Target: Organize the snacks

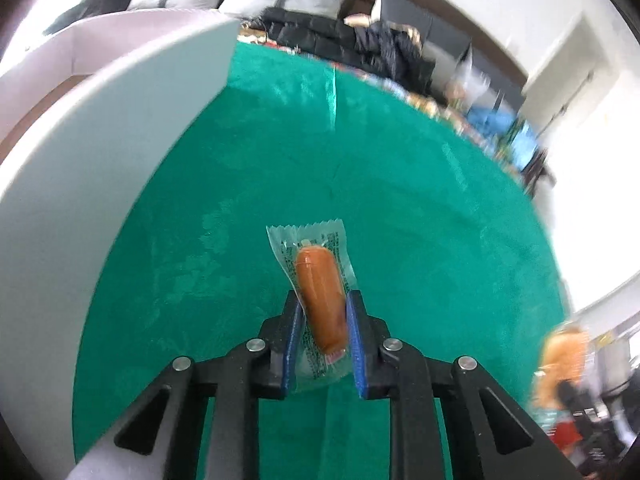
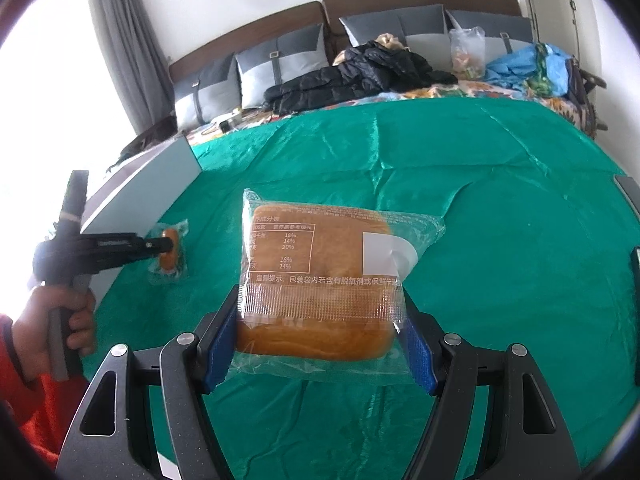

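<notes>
Orange sausage, clamped by left gripper, points lengthwise away; right gripper grips bread.

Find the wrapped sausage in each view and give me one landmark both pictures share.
Left wrist view: the wrapped sausage sits low in the centre, clamped in the left gripper.
Right wrist view: it is at mid-left, small, at the tip of the left gripper.
Shared landmark: the white box wall, left of the sausage on the green cloth.
</notes>
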The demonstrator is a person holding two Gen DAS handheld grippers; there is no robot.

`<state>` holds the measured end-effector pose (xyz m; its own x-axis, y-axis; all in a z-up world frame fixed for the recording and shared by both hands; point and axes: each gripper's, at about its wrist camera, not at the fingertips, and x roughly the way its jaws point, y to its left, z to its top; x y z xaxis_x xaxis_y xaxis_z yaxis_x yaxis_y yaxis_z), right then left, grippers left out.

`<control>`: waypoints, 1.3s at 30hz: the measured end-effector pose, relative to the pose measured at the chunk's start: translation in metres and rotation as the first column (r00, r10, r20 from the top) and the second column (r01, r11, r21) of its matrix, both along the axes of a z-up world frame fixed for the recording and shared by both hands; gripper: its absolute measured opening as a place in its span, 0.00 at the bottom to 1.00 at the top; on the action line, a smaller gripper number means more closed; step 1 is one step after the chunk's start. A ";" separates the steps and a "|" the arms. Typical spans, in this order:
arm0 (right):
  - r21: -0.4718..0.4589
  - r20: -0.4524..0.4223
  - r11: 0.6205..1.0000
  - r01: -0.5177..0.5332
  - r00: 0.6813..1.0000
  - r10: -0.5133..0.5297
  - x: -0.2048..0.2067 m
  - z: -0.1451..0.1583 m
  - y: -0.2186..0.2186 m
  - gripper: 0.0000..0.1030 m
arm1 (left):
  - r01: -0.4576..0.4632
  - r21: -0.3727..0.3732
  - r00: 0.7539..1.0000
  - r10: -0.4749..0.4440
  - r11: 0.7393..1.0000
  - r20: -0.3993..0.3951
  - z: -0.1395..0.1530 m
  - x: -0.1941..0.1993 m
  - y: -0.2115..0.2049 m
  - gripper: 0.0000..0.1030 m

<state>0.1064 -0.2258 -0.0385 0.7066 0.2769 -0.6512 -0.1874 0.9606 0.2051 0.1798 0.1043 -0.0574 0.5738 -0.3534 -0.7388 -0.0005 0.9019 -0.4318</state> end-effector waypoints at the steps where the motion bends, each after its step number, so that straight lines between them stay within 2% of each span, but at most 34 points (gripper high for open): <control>1: 0.007 0.002 1.000 -0.005 1.000 0.005 0.000 0.003 0.002 0.71 | -0.007 -0.038 1.000 0.007 0.999 0.015 0.008 -0.005 0.006 0.20; 4: 0.035 0.008 0.999 -0.038 0.999 0.038 0.001 0.016 0.019 0.71 | -0.026 -0.144 0.996 0.038 0.989 0.086 0.044 -0.028 0.035 0.20; 8: 0.073 0.051 0.983 -0.171 0.985 0.168 0.014 0.055 0.077 0.71 | -0.083 -0.171 0.978 0.113 0.982 0.175 0.096 -0.058 0.099 0.20; 11: 0.101 0.097 0.942 -0.320 0.946 0.310 0.028 0.093 0.147 0.71 | -0.159 -0.126 0.964 0.181 0.979 0.193 0.116 -0.076 0.152 0.21; 13: 0.127 0.118 0.897 -0.423 0.905 0.409 0.037 0.118 0.205 0.72 | -0.234 -0.042 0.955 0.238 0.971 0.176 0.120 -0.087 0.192 0.20; 15: 0.151 0.114 0.857 -0.493 0.870 0.480 0.047 0.132 0.254 0.74 | -0.309 0.032 0.941 0.301 0.951 0.152 0.117 -0.097 0.222 0.25; 16: 0.157 0.101 0.833 -0.531 0.848 0.521 0.055 0.138 0.288 0.74 | -0.342 0.074 0.934 0.331 0.937 0.132 0.114 -0.102 0.237 0.41; 17: 0.156 0.072 0.820 -0.551 0.834 0.547 0.061 0.140 0.311 0.77 | -0.361 0.105 0.930 0.349 0.926 0.118 0.110 -0.106 0.246 0.61; 19: 0.196 -0.048 0.782 -0.591 0.791 0.610 0.076 0.135 0.357 0.79 | -0.403 0.176 0.914 0.387 0.898 0.118 0.107 -0.118 0.260 0.77; 20: 0.207 -0.103 0.781 -0.590 0.780 0.617 0.081 0.132 0.369 0.79 | -0.416 0.202 0.909 0.397 0.887 0.129 0.107 -0.124 0.264 0.78; 21: 0.209 -0.161 0.790 -0.576 0.777 0.609 0.083 0.127 0.379 0.79 | -0.421 0.227 0.906 0.399 0.878 0.139 0.106 -0.134 0.268 0.79; 22: 0.212 -0.183 0.795 -0.568 0.777 0.603 0.083 0.125 0.382 0.79 | -0.424 0.250 0.905 0.400 0.870 0.141 0.105 -0.137 0.268 0.82; 24: 0.199 -0.188 0.802 -0.564 0.781 0.596 0.079 0.124 0.382 0.79 | -0.429 0.302 0.903 0.404 0.851 0.147 0.103 -0.144 0.266 0.86; 28: 0.095 -0.196 0.821 -0.562 0.798 0.569 0.071 0.126 0.379 0.79 | -0.455 0.416 0.890 0.417 0.787 0.184 0.110 -0.152 0.253 0.86; 29: 0.079 -0.195 0.824 -0.562 0.801 0.565 0.069 0.127 0.377 0.79 | -0.467 0.423 0.884 0.426 0.776 0.193 0.115 -0.154 0.251 0.87; 32: 0.001 -0.178 0.829 -0.559 0.816 0.550 0.058 0.130 0.376 0.79 | -0.526 0.440 0.848 0.486 0.728 0.211 0.127 -0.164 0.247 0.99; 34: -0.063 -0.165 0.829 -0.555 0.825 0.540 0.054 0.131 0.381 0.79 | -0.575 0.427 0.817 0.523 0.698 0.245 0.133 -0.173 0.247 0.99; 35: -0.086 -0.164 0.828 -0.554 0.828 0.537 0.054 0.129 0.382 0.79 | -0.584 0.420 0.810 0.536 0.695 0.239 0.134 -0.174 0.248 0.99; 36: -0.106 -0.166 0.827 -0.553 0.829 0.533 0.053 0.127 0.383 0.79 | -0.582 0.425 0.809 0.546 0.693 0.217 0.135 -0.174 0.249 0.99; 38: -0.143 -0.168 0.828 -0.543 0.837 0.520 0.048 0.122 0.384 0.79 | -0.544 0.470 0.829 0.534 0.696 0.168 0.134 -0.170 0.248 0.99; 39: -0.152 -0.170 0.829 -0.538 0.840 0.515 0.048 0.120 0.385 0.79 | -0.517 0.508 0.839 0.526 0.688 0.141 0.132 -0.168 0.246 0.99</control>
<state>0.1545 0.1588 0.0817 0.4037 0.4504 -0.7964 -0.6617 0.7448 0.0858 0.0123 0.3501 0.0742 0.5382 0.4274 -0.7264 -0.5407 0.8362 0.0914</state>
